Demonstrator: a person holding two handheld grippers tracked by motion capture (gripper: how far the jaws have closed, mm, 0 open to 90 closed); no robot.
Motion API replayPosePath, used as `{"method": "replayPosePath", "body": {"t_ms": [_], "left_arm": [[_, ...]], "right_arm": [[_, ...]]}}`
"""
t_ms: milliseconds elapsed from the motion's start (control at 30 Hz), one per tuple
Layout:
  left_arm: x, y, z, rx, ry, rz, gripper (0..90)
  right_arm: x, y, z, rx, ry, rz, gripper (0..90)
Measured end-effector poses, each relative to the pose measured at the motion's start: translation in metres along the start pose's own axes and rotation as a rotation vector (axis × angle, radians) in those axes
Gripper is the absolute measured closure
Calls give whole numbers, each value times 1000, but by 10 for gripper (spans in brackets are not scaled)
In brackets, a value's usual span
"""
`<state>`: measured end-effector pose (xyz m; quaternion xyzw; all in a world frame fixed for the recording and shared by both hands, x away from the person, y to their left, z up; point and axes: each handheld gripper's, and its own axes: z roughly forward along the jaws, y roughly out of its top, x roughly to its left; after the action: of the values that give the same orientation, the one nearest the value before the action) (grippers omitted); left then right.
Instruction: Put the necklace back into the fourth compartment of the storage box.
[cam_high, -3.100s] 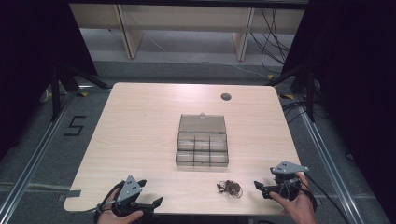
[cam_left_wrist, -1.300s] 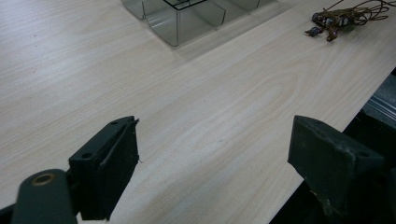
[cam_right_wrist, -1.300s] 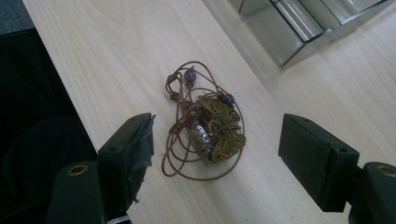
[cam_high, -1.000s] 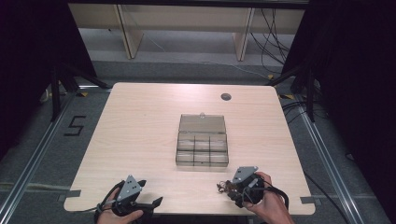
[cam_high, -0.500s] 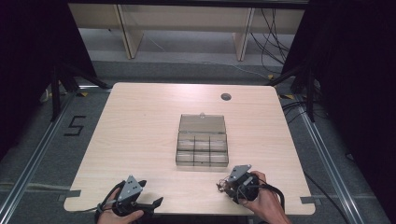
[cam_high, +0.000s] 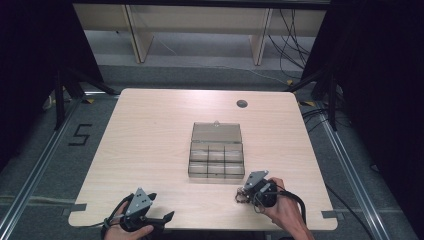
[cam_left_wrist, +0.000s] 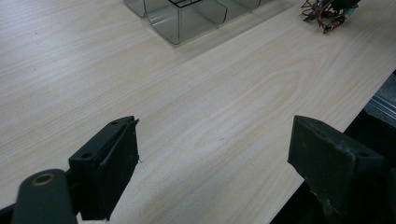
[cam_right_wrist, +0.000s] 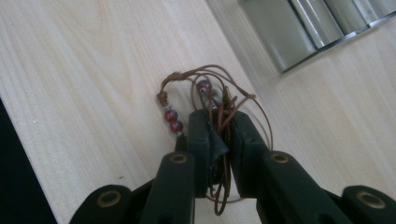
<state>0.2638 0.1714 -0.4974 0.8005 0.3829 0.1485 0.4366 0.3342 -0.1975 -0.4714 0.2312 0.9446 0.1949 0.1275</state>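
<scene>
A tangle of brown cord with dark red beads lies on the wooden table near its front edge, just in front of a clear compartment box with its lid open. My right gripper is shut on the cords of that beaded bundle; in the high view this right gripper sits at the box's front right corner. My left gripper rests at the table's front left, jaws wide apart and empty. In the left gripper view the left gripper faces bare table, with the bundle far off.
The table has a round dark grommet at the back right. Its front edge runs close under both hands. Black stands and cables flank the table on the floor, and a wooden shelf unit stands behind.
My right gripper moved left from the table's right front to the beaded bundle and shut on it. The left gripper stayed put.
</scene>
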Motion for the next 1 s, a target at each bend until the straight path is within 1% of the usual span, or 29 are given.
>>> {"method": "replayPosePath", "body": {"t_ms": [33, 67, 133, 167, 200, 233, 267, 300, 367, 400, 433, 467, 567, 600, 633, 667, 700, 733, 767, 800, 833, 900, 933, 967, 1000], "left_arm": [[0, 0, 0, 0, 0, 0, 156], [0, 0, 0, 3, 2, 0, 156], [0, 0, 0, -2, -1, 1, 156], [0, 0, 0, -3, -1, 2, 156], [0, 0, 0, 1, 1, 2, 156], [0, 0, 0, -3, -1, -21, 156], [1, 0, -1, 10, 1, -4, 156], [0, -1, 0, -1, -1, -15, 156], [-1, -1, 0, -7, -2, -23, 156], [-1, 0, 0, 0, -1, -19, 156], [1, 0, -1, 7, 1, 3, 156], [1, 0, -1, 8, 1, -1, 156], [1, 0, -1, 8, 3, -5, 156], [1, 0, -1, 7, 3, -3, 156], [1, 0, -1, 7, 3, -2, 156], [1, 0, -1, 10, 4, -4, 156], [1, 0, -1, 10, 4, -4, 156], [1, -1, -1, 13, 13, -1, 156], [1, -1, -1, 13, 13, -1, 156], [1, 0, -1, 15, 13, 6, 156], [0, 0, 0, 10, 11, -4, 156], [1, 0, -1, 13, 7, 4, 156], [2, 0, -1, 10, 12, 17, 156], [2, 0, -1, 13, 8, 13, 156], [1, 0, -1, 12, 4, 1, 156]], "right_arm": [[0, 0, 0, 0, 0, 0, 802], [-1, 2, -3, 8, -3, 14, 802], [-2, 4, -6, 5, 0, 11, 803], [-4, 5, -7, -2, 4, -10, 803], [-3, 6, -10, 5, 4, 4, 803], [-4, 8, -12, 1, 7, -17, 803], [-4, 9, -14, -1, 5, -13, 803], [-4, 10, -17, 2, 5, -10, 803], [-4, 11, -19, 0, 5, -9, 803], [-5, 14, -25, 1, 9, -7, 803], [-6, 15, -27, -5, 16, -26, 803], [-7, 16, -30, -4, 30, -36, 803], [-7, 18, -34, -9, 24, -33, 803], [-8, 20, -38, -14, 35, -34, 803], [-8, 21, -39, -10, 38, -19, 803], [-10, 24, -39, -8, 58, -48, 803], [-10, 25, -41, -11, 49, -40, 803], [-10, 27, -44, -7, 49, -25, 803], [-10, 27, -44, -7, 49, -25, 803], [-12, 31, -48, -16, 57, -46, 803], [-13, 33, -50, -21, 57, -38, 803], [-13, 35, -52, -22, 59, -37, 803], [-16, 40, -53, -30, 59, -62, 803], [-16, 40, -53, -30, 59, -62, 803], [-16, 43, -55, -26, 75, -58, 803]]}}
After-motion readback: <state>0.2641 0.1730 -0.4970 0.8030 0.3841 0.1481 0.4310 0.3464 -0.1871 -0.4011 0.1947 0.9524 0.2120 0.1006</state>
